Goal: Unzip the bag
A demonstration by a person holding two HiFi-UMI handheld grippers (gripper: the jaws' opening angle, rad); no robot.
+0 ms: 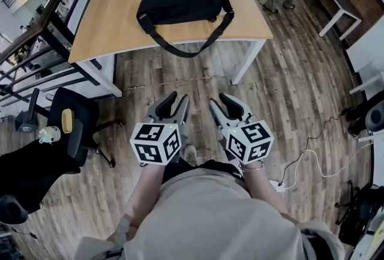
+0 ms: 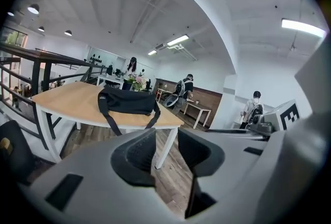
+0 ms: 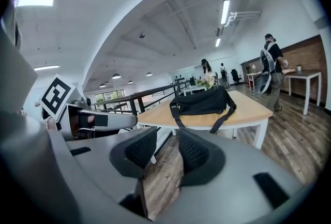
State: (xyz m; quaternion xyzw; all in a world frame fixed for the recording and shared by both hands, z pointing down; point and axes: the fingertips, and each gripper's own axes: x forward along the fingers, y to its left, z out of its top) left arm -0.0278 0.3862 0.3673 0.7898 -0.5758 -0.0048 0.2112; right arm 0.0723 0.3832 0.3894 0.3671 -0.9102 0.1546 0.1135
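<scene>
Fabric, soft and black, makes up the bag, which lies on the wooden table in the upper middle of the head view. Its strap loops over the table's front edge. The bag looks light and will probably sag and slide when tugged, so one gripper should pin the cloth by the zip's end while the other takes the pull, which is too small to make out. The left gripper and right gripper hover at lower centre, well apart from the bag, each with its jaws slightly parted and empty.
</scene>
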